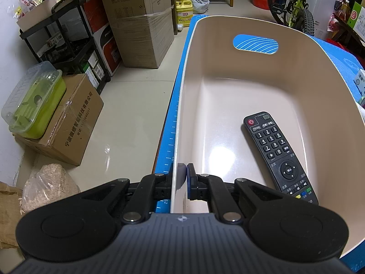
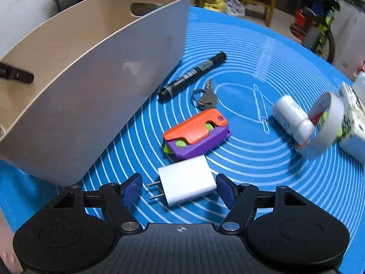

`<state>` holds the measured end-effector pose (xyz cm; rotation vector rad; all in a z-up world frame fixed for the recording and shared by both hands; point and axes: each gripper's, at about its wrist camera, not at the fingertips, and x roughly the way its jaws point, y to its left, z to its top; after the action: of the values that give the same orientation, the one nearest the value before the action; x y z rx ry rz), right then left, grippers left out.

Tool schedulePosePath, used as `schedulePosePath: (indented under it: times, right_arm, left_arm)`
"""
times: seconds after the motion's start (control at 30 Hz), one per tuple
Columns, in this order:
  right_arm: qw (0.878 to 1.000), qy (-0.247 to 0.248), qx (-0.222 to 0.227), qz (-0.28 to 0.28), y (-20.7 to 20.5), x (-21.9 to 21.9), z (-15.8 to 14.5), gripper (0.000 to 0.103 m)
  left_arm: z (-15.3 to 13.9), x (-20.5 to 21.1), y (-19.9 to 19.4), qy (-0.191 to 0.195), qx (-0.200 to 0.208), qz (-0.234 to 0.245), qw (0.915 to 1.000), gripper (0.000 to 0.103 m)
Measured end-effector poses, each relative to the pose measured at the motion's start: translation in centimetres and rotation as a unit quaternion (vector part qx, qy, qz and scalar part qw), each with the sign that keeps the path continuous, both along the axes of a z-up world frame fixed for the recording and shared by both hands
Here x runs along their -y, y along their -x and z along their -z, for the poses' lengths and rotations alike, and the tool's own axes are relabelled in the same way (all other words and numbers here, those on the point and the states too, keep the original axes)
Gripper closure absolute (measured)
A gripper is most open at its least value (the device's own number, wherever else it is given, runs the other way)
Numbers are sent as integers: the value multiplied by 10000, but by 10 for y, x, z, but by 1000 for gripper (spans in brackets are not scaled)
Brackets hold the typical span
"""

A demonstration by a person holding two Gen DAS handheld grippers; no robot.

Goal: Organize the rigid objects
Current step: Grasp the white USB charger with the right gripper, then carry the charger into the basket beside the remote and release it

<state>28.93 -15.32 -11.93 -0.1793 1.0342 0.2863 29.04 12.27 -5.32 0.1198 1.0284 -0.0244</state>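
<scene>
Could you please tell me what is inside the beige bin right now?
Inside the beige bin lies one black remote control, flat on the bottom, buttons up. The left gripper clamps the bin's near wall and hides the nearest strip of the floor.

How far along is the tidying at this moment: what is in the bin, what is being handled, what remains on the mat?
Done: only the remote lies in the beige bin. In hand: the left gripper is shut on the bin's rim; the right gripper is open with the white charger between its fingers, not yet gripped. Left on the blue mat: marker, keys, orange-purple toy, white bottle, tape roll.
</scene>
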Motion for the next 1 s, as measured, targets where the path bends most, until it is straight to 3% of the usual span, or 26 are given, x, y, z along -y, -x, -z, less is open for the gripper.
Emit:
schedulePosePath:
  times: [0.13,0.2,0.47,0.8,1.0]
  right_arm:
    - [9998,-17,73,-166,3,1,4,29]
    - [9998,-71,70,-197,5,3,4,36]
    - [9996,-128,236,59,4,11,-6,36]
    - [9880,-474,1360,551,-2,8,-72,36]
    - [9760,-805,1976,437,-2,-20,-106,36]
  left_arm:
    - [0,0,-1,0,-10,-17,10000,94]
    - [-1,0,-1,-1,-8,-15,10000,94]
    - [-2,0,-2,7,-13,-17,10000,94]
    - [-2,2,-2,-29,-9,-14,10000,93]
    - [-1,3,-2,-52,-5,-4,10000,94]
